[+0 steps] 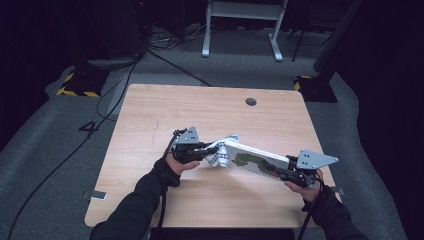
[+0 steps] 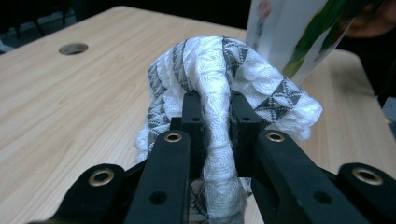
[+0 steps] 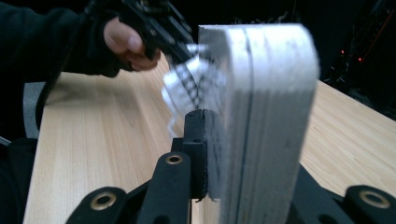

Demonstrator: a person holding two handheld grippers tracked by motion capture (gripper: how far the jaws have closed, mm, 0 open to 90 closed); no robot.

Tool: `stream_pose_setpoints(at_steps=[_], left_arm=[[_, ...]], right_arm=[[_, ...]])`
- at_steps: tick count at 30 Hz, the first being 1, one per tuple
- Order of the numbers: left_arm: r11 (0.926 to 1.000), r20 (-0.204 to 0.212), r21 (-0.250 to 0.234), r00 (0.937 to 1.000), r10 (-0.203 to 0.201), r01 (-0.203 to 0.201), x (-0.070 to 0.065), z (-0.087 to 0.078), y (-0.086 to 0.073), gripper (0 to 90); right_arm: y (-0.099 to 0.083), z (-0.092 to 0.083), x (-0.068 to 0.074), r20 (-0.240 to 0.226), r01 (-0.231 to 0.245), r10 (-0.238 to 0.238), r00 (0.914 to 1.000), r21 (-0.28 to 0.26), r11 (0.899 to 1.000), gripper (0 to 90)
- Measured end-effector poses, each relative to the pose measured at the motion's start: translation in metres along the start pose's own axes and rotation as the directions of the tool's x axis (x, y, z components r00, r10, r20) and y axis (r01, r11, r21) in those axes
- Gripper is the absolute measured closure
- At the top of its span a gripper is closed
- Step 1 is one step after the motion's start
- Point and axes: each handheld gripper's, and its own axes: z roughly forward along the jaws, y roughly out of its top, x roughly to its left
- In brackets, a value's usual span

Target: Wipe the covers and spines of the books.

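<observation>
Tabletop (image 1: 150,115): light wood grain, rounded corners, bare across its far half.
Cable hole (image 1: 251,102): round, dark, near the far edge of the tabletop, right of centre.
Floor (image 1: 45,145): grey carpet all around the tabletop.
Black cables (image 1: 107,100): trail over the floor at the left.
Hazard-striped bases (image 1: 78,85): yellow and black, on the floor beyond the far corners.
White frame (image 1: 242,25): stands on the floor behind, two legs with feet.

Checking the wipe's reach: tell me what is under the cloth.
Under the patterned cloth bare wooden table shows at its left. The left tool pinches one fold. Beside the cloth stands the board book; the tabletop directly beneath the bunch is covered.
</observation>
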Motion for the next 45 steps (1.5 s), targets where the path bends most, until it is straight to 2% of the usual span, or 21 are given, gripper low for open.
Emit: stream_pose_setpoints(at_steps=[4,6,11,13,19,21,22,23,25,27,32,34,37,39,40,41,45], left_arm=[[0.9988,0.033,0.047,0.9994,0.012,-0.013,-0.005,0.014,-0.005,80.4],[0.9975,0.044,0.068,0.9989,0.015,-0.018,-0.008,0.022,-0.007,80.5],[0.9954,0.048,0.095,0.9988,0.006,-0.01,-0.009,0.031,-0.009,80.6],[0.993,0.035,0.118,0.9994,-0.001,-0.003,-0.009,0.037,-0.01,80.6],[0.9863,0.056,0.165,0.9983,-0.015,0.005,-0.015,0.055,-0.015,80.6],[0.9906,0.073,0.136,0.9973,-0.012,0.002,-0.019,0.057,-0.011,80.6],[0.9906,0.073,0.136,0.9973,-0.012,0.002,-0.019,0.057,-0.011,80.6],[0.9948,0.081,0.102,0.9967,-0.005,-0.003,-0.022,0.056,-0.007,80.6],[0.9953,0.074,0.096,0.9972,0.01,-0.017,-0.023,0.054,-0.005,80.6],[0.9976,0.079,0.068,0.9968,-0.012,0.007,-0.019,0.051,-0.006,80.6],[0.9981,0.069,0.062,0.9976,-0.003,-0.001,-0.019,0.047,-0.006,80.8],[0.9987,0.06,0.05,0.9982,0.006,-0.009,-0.017,0.042,-0.004,80.8],[1.0,0.052,-0.007,0.9986,-0.003,0.003,-0.011,0.027,0.0,80.9],[1.0,0.049,-0.01,0.9988,0.001,-0.001,-0.01,0.024,0.001,80.9],[0.9999,0.045,-0.008,0.999,0.007,-0.006,-0.01,0.021,0.001,80.9],[1.0,0.046,-0.007,0.9989,0.002,-0.002,-0.009,0.02,0.0,80.9],[0.9994,0.049,0.025,0.9985,0.024,-0.025,-0.006,0.021,-0.001,80.8]], right_arm=[[0.003,-0.003,0.001,-0.005,-0.008,0.008,1.0,-0.038,0.999,79.2],[0.005,-0.007,0.0,-0.003,-0.015,0.015,0.9999,-0.073,0.997,79.1],[0.01,-0.011,0.0,0.006,-0.02,0.021,0.9998,-0.111,0.994,79.1],[0.012,-0.012,0.002,0.016,-0.013,0.015,0.9998,-0.123,0.992,79.1],[0.021,-0.015,0.005,0.023,-0.005,0.009,0.9997,-0.175,0.985,79.1],[0.021,-0.014,0.007,0.049,0.005,0.004,0.9988,-0.181,0.983,79.1],[0.02,-0.013,0.008,0.049,-0.001,0.01,0.9988,-0.179,0.984,79.1],[0.019,-0.012,0.007,0.039,-0.008,0.015,0.9991,-0.178,0.984,79.1],[0.016,-0.01,0.008,0.034,-0.005,0.011,0.9994,-0.171,0.985,79.0],[0.015,-0.01,0.006,0.032,-0.019,0.025,0.9992,-0.184,0.983,79.1],[0.01,-0.009,0.003,0.03,-0.039,0.045,0.9985,-0.188,0.981,79.0],[0.007,-0.009,0.002,0.021,-0.043,0.047,0.9987,-0.179,0.983,78.9],[0.005,-0.01,0.0,0.011,-0.051,0.053,0.9985,-0.171,0.984,78.9],[0.004,-0.01,0.0,0.006,-0.055,0.057,0.9984,-0.168,0.984,78.8],[0.003,-0.008,0.0,0.001,-0.05,0.05,0.9987,-0.15,0.987,78.9],[0.002,-0.007,0.0,0.001,-0.041,0.042,0.9991,-0.142,0.989,78.9],[0.004,-0.005,0.004,0.015,-0.007,0.009,0.9998,-0.109,0.994,79.1]])
